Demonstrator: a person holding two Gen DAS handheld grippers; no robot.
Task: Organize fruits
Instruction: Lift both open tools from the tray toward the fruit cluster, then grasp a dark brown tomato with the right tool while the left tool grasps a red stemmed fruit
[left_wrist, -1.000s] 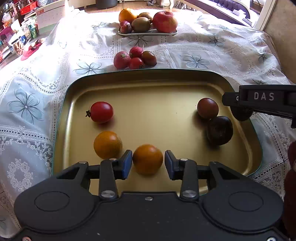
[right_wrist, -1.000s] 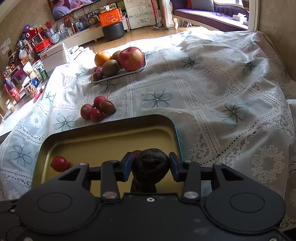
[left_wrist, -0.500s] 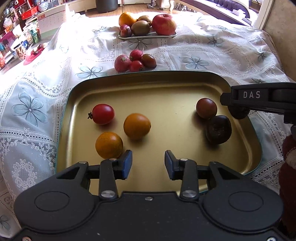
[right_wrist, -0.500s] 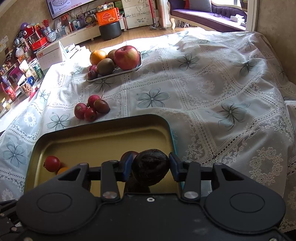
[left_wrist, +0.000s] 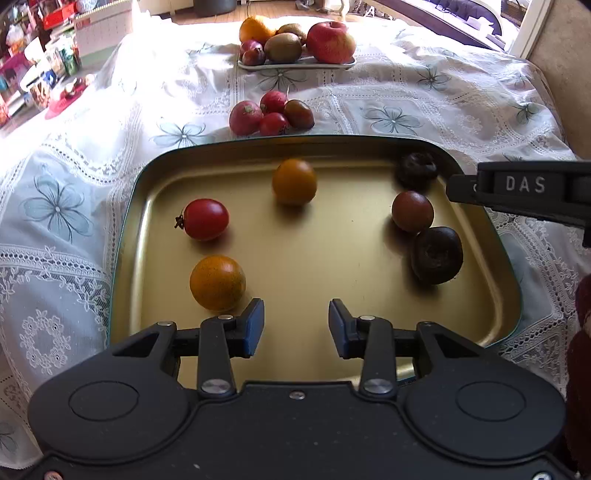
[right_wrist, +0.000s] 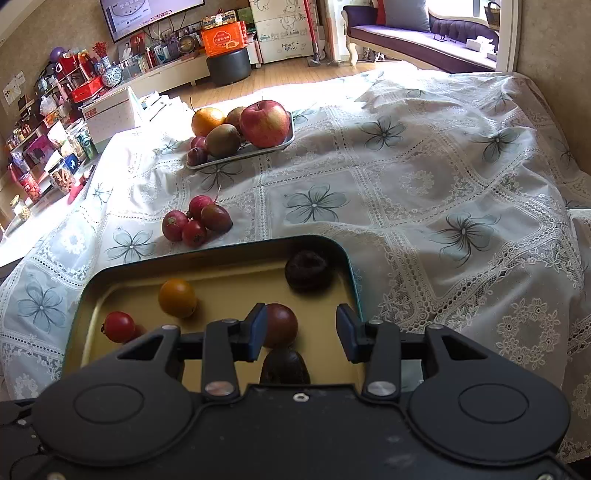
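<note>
A gold tray (left_wrist: 332, 251) with a teal rim holds several small fruits. In the left wrist view a red tomato (left_wrist: 205, 219) and two orange tomatoes (left_wrist: 294, 181) (left_wrist: 217, 282) lie on its left and middle. A brown tomato (left_wrist: 412, 211) and two dark wrinkled fruits (left_wrist: 437, 254) (left_wrist: 416, 170) lie along its right side. My left gripper (left_wrist: 296, 325) stands open over the tray's near edge, holding nothing. My right gripper (right_wrist: 301, 332) is open above the brown tomato (right_wrist: 280, 325), and one dark wrinkled fruit (right_wrist: 307, 269) lies free in the far right corner.
Beyond the tray, a cluster of small red fruits (left_wrist: 271, 114) lies on the lace tablecloth (right_wrist: 424, 184). Farther back, a plate (right_wrist: 284, 142) holds an apple, an orange and kiwis. A dark sleeve (left_wrist: 581, 332) shows at the right edge.
My right gripper opened and let go of the dark wrinkled fruit, which now lies in the tray's far right corner. The orange tomato between my left fingers rolled to the far middle.
</note>
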